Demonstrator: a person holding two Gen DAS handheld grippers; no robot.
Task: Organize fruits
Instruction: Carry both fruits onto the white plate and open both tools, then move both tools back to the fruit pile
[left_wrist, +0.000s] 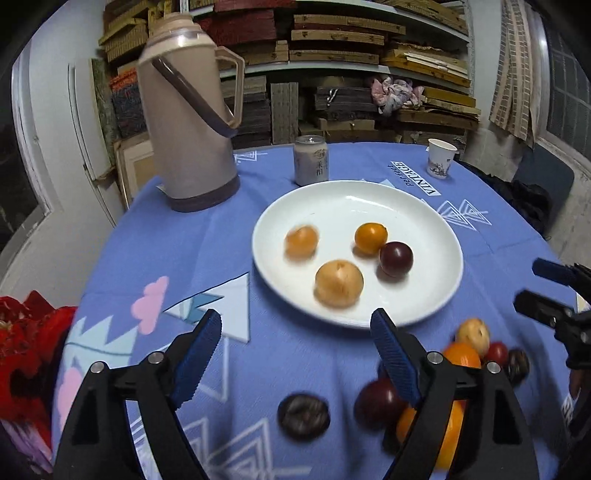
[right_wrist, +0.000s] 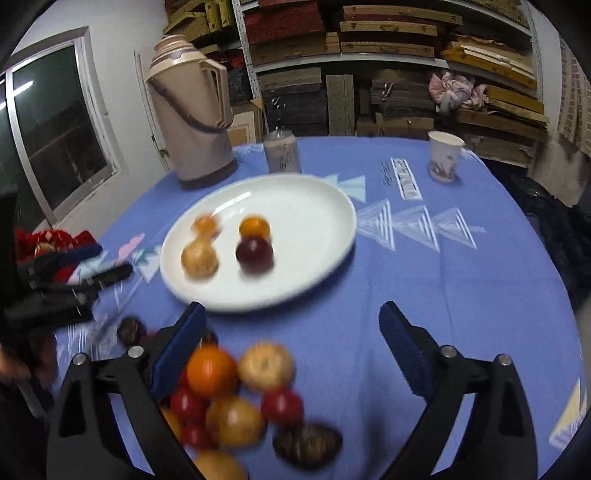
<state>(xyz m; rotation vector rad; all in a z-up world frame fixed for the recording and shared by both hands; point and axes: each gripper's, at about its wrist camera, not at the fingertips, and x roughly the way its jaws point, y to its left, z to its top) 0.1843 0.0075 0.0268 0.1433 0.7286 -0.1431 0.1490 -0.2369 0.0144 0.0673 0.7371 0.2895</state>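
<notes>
A white plate (left_wrist: 436, 229) (right_wrist: 317, 206) on the blue tablecloth holds two orange fruits, a tan round fruit (left_wrist: 338, 283) (right_wrist: 199, 260) and a dark red plum (left_wrist: 396, 258) (right_wrist: 255, 254). My left gripper (left_wrist: 295, 339) is open just in front of the plate's near rim, with nothing between its blue pads. My right gripper (right_wrist: 291, 332) is open too, empty, near the plate's front edge. A loose pile of fruit lies close by: an orange (right_wrist: 211, 371), a tan fruit (right_wrist: 266, 365), small red ones (right_wrist: 282, 406) and a dark wrinkled fruit (left_wrist: 303, 415) (right_wrist: 306, 445).
A tall beige thermos (left_wrist: 188, 122) (right_wrist: 195, 118) stands at the back left, a drink can (left_wrist: 311, 159) (right_wrist: 282, 151) behind the plate and a paper cup (left_wrist: 441, 158) (right_wrist: 443, 157) at the back right. Red cloth (left_wrist: 26, 350) lies at the left table edge. Shelves of boxes stand behind.
</notes>
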